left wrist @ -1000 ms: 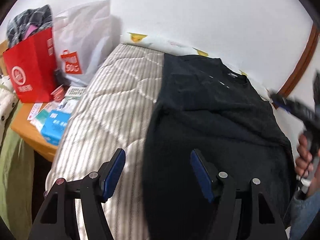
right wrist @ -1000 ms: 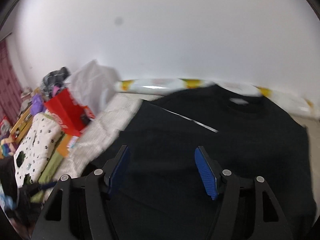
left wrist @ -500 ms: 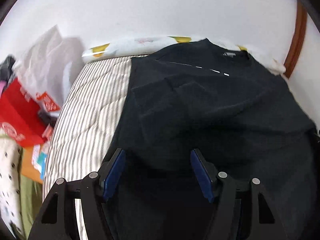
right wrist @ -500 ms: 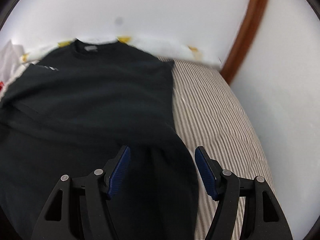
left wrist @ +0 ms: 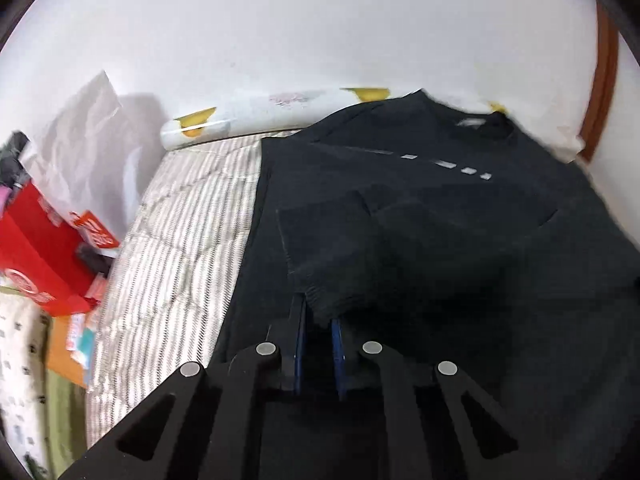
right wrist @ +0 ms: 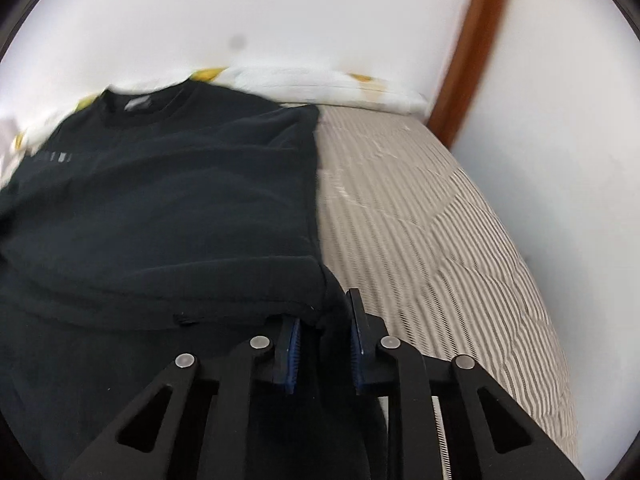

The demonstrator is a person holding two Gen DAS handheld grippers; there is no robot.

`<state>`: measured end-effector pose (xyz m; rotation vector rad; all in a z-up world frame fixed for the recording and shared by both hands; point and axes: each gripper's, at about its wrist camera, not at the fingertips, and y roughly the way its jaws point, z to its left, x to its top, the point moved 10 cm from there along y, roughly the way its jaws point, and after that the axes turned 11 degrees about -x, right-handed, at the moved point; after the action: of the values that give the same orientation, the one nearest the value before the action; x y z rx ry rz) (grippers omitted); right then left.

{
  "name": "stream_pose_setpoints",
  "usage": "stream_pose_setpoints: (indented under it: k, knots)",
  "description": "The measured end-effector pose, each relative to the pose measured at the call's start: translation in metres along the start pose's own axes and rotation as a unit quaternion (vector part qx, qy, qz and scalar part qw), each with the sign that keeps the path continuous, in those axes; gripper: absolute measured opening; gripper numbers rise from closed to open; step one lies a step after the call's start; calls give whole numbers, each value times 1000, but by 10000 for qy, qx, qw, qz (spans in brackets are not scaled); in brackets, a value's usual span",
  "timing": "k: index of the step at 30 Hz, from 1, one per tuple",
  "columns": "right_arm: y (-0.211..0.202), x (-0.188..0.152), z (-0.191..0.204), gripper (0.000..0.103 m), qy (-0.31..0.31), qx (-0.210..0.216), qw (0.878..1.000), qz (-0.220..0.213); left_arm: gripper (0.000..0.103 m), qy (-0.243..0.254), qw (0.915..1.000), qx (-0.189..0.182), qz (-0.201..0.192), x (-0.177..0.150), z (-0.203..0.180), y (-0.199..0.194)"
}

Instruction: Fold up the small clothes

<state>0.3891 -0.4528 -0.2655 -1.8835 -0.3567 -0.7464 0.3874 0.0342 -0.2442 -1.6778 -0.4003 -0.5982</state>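
A black sweatshirt (left wrist: 440, 240) lies spread on a striped mattress (left wrist: 180, 248), collar toward the wall and one sleeve folded across its front. In the left wrist view my left gripper (left wrist: 318, 308) is at the sweatshirt's near left part, its jaws closing on a bunched fold of the black cloth. In the right wrist view the sweatshirt (right wrist: 160, 200) fills the left half. My right gripper (right wrist: 324, 316) is at its near right corner, jaws closing with a gathered fold of cloth pressed between the blue pads.
A red paper bag (left wrist: 36, 256) and a white plastic bag (left wrist: 80, 152) stand left of the mattress. A patterned white roll (left wrist: 280, 112) lies along the wall. Bare striped mattress (right wrist: 440, 240) runs right of the sweatshirt to a wall and brown door frame (right wrist: 476, 40).
Both grippers, open half a second ago over the sweatshirt's near edge, have closed on folds of its cloth. Before that, both swung in over the garment.
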Motion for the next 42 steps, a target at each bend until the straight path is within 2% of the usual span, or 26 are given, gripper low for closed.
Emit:
stream_pose_setpoints:
  k: [6,10,12,14,17,21,25,30,36,37,38,40,42]
  knots:
    - [-8,-10,1,21,-445,-228,9987,30,12,200,9995,95,211,-14,-6,2]
    - [-42,0,-6,28,-188,239,9991,-292,14,87,9995,10,312,-23,-7,-2]
    - [-55,12,-9,36,-31,391,9978,-533,15,71,9995,-38,300,-27,-7,-7]
    - [-57,23,-6,42,70,544,9962,-671,21,-17,9996,-79,264,-29,-6,-12]
    - [-30,28,9,42,55,643,9973,-351,29,-167,9995,-109,260,-35,-5,-20]
    - [14,7,12,38,-107,234,9995,190,34,-234,9992,-40,313,-47,1,-33]
    - [13,4,0,38,215,459,9982,313,35,-295,9989,46,369,-62,10,-46]
    - [-22,0,-11,39,88,396,9992,56,38,-490,9980,1,400,-85,16,-62]
    - [-64,-35,-33,44,268,682,9972,134,43,-772,9958,-248,417,-116,12,-87]
    - [-69,-41,-36,46,266,718,9969,176,45,-788,9957,-255,418,-121,10,-91]
    - [-75,-48,-39,47,258,754,9966,191,53,-802,9956,-260,414,-126,8,-96]
    - [-87,-62,-43,47,255,824,9960,216,62,-751,9963,-266,312,-134,1,-108]
    - [-97,-77,-44,48,280,914,9951,256,62,-683,9970,-251,256,-140,-4,-117]
